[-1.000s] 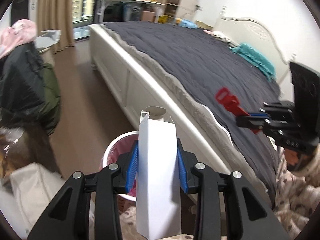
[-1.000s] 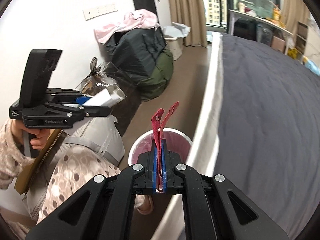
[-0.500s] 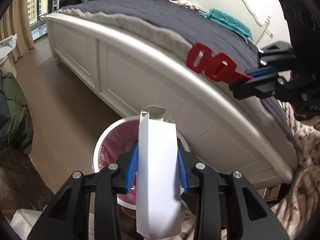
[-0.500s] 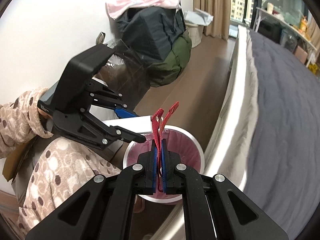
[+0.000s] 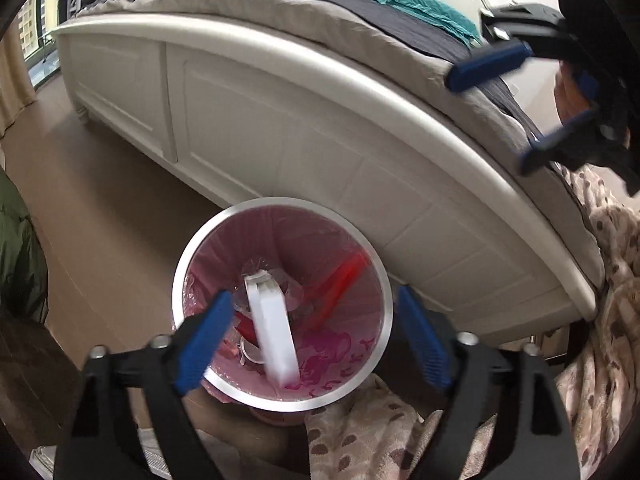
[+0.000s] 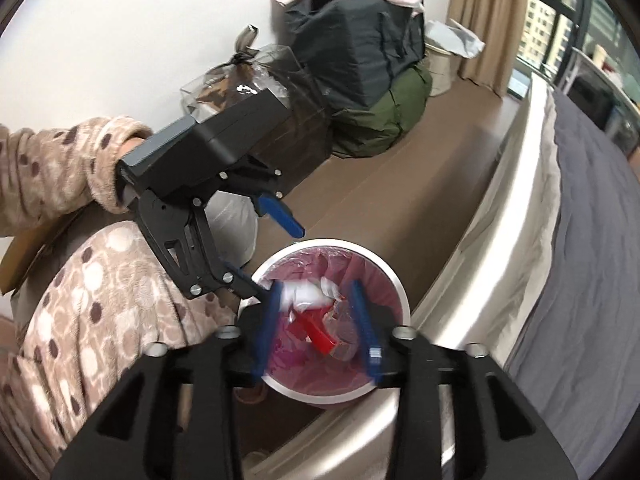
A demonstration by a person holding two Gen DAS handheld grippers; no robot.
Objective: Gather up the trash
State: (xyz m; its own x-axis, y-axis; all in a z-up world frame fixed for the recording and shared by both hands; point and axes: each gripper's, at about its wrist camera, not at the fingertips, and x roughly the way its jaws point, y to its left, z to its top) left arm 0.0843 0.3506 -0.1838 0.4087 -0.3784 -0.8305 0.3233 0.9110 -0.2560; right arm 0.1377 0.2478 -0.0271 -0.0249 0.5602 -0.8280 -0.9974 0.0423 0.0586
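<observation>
A round bin (image 5: 182, 264) with a pink liner stands on the floor beside the bed; it also shows in the right wrist view (image 6: 394, 280). A white carton (image 5: 272, 328) and a red plastic piece (image 5: 340, 280) are inside it, free of both grippers. In the right wrist view the carton (image 6: 304, 294) and red piece (image 6: 316, 332) lie among clear wrappers. My left gripper (image 5: 316, 336) is open and empty just above the bin. My right gripper (image 6: 316, 332) is open and empty above the bin too; it shows at upper right in the left wrist view (image 5: 508, 108).
A white bed frame (image 5: 320, 128) with a dark cover runs close behind the bin. Dark bags (image 6: 360, 52), a green bag (image 6: 388, 120) and a clear wrapped bundle (image 6: 256, 76) stand along the wall. The person's spotted clothing (image 6: 100, 300) is beside the bin. Brown floor (image 5: 100, 200) lies to the left.
Both grippers opened over the bin. The white carton left the left gripper and the red piece left the right one; both are now inside the bin.
</observation>
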